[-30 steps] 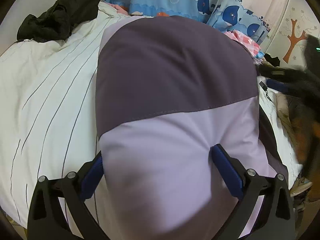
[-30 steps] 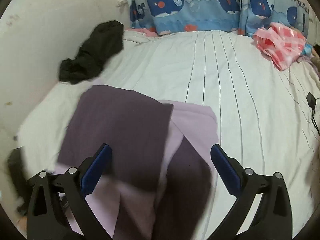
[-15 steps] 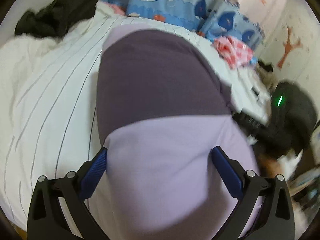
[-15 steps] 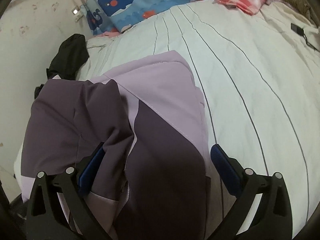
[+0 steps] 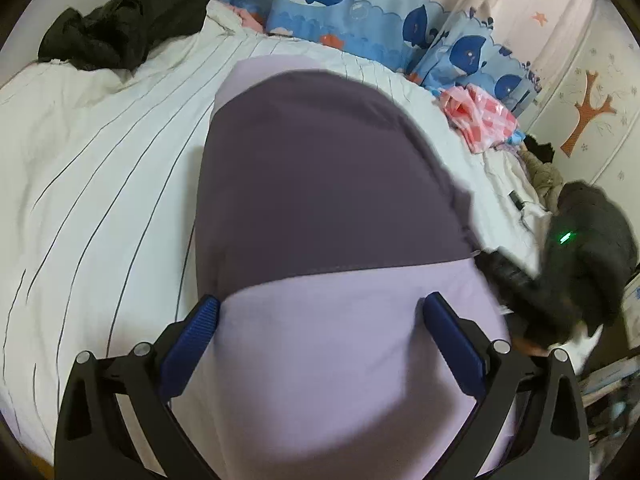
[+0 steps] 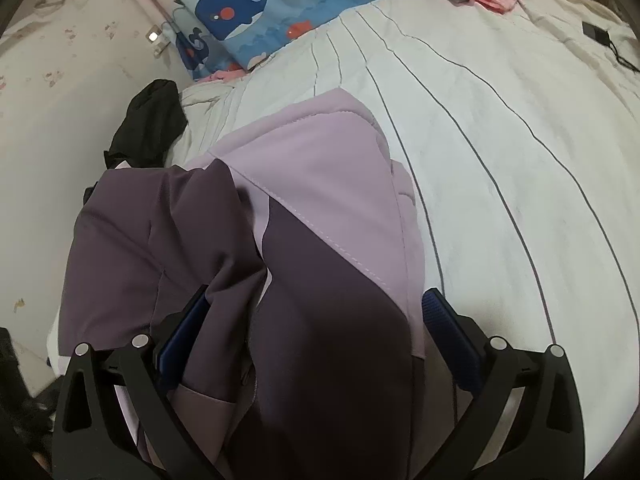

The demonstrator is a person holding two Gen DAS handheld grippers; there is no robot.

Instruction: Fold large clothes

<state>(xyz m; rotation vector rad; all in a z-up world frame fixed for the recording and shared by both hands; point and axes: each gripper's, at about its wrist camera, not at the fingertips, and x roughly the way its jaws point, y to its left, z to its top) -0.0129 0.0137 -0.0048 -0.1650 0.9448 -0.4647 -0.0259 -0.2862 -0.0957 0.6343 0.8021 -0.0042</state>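
left gripper [image 5: 320,316]: jaws spread wide, the jacket's pale lilac panel bulging up between the blue pads; no pinch on the cloth visible.
right gripper [image 6: 316,312]: jaws wide apart; a dark purple fold drapes over the left pad, the right pad is clear of the cloth.
jacket [image 5: 320,184]: two-tone purple and lilac, lying on the bed directly ahead of and under both sets of jaws, partly folded over itself.
bed [image 6: 500,120]: white striped sheet, open to the right of the right jaws.
black garment [image 5: 128,16]: crumpled, far ahead-left of the left jaws.
whale pillow [image 6: 256,20]: far ahead, at the head of the bed.
pink checked cloth [image 5: 480,120]: ahead-right of the left jaws.
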